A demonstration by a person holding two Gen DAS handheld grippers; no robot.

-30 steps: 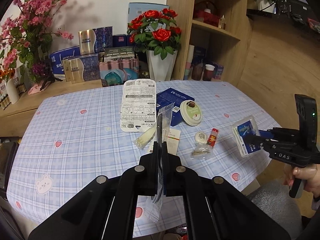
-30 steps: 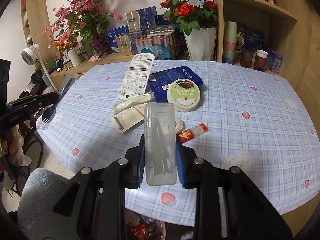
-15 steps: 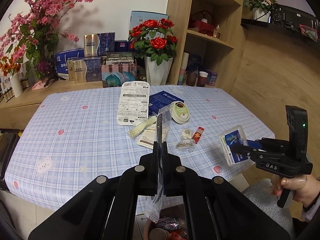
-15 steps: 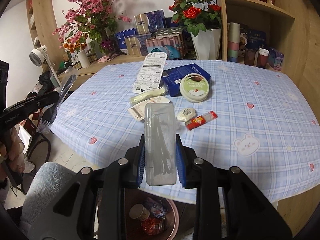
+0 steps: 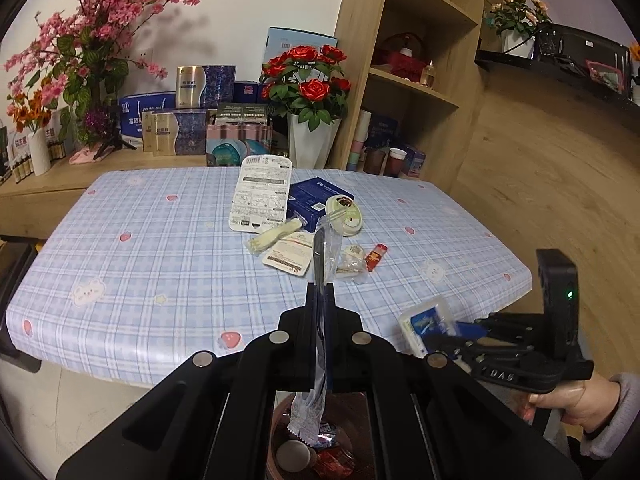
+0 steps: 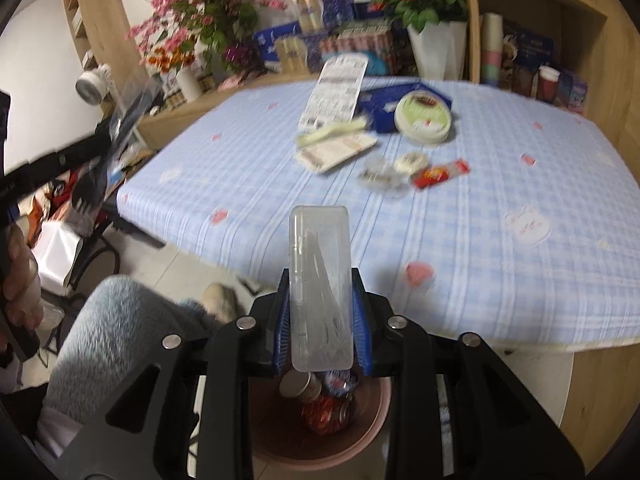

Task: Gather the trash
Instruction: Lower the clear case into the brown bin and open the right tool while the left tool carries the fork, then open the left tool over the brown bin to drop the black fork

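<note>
Checked cloth covers the surface (image 5: pixel 160 264), but both claws hang off its near edge. Left claw (image 5: pixel 319 300) is clamped on a clear wrapper (image 5: pixel 326 252) with a dark fork inside. Right claw (image 6: pixel 320 304) grips a clear plastic case (image 6: pixel 320 280). At six o'clock beneath both sits a pink bin (image 6: pixel 360 432) holding trash.
</note>
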